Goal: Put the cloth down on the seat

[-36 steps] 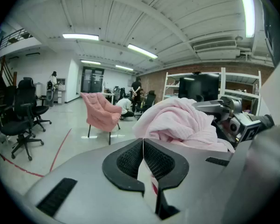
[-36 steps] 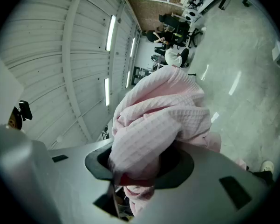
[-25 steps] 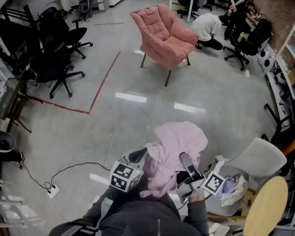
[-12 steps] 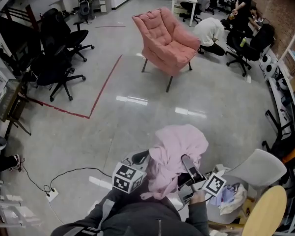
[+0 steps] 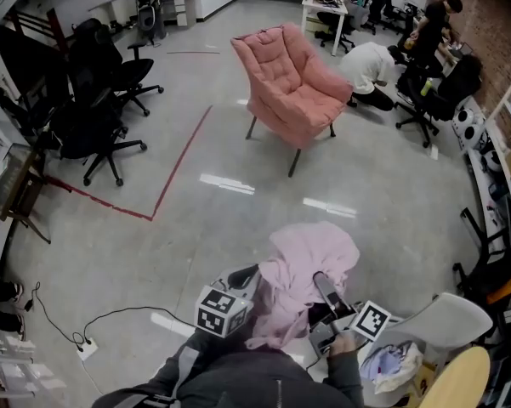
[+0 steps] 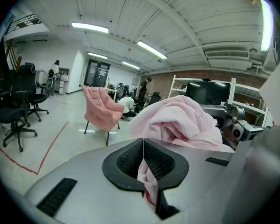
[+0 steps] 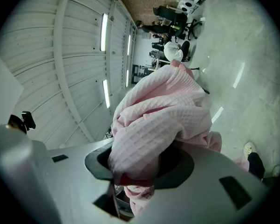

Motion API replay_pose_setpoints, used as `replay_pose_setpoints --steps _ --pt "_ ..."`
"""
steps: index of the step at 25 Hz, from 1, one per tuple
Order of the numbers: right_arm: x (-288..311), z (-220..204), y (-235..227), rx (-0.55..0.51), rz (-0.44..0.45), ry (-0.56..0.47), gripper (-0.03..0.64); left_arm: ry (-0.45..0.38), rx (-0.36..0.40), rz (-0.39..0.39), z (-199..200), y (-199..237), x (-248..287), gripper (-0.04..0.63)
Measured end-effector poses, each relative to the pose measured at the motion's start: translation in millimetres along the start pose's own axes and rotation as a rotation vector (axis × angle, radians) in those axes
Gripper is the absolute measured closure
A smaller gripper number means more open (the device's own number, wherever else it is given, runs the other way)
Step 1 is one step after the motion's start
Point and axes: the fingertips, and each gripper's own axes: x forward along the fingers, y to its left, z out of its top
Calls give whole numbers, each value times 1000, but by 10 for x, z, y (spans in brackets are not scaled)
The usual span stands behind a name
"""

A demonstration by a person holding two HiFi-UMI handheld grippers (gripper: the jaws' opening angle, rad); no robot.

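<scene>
I'm holding the pink cloth (image 5: 310, 262) bunched near me, left gripper (image 6: 143, 158) pinching a thin fold, right gripper (image 7: 139, 167) clamping a thick wad, while the pink chair (image 5: 293, 75) is sitting far across the floor (image 5: 238, 219), so approach and drop onto its seat are pending.

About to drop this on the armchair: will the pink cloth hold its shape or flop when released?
Probably floppy: the pink cloth bunches in soft folds over both the left gripper and right gripper. Likely light, since two pinches of fabric carry the whole bundle. Its waffle weave looks grippy, so it may cling on release.
</scene>
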Motion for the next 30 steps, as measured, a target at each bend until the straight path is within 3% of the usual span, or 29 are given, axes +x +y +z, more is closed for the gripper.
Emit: replay_pose_setpoints --steps 13,24,30 --pt "964 669 -94 -15 -3 -43 445 -7 -23 -21 604 823 648 583" --pt "1496 914 -178 -10 -6 -70 445 -1 -33 -20 819 1306 851 583" --pt "1680 936 -279 11 -9 -72 445 -28 -80 -15 885 1502 896 586"
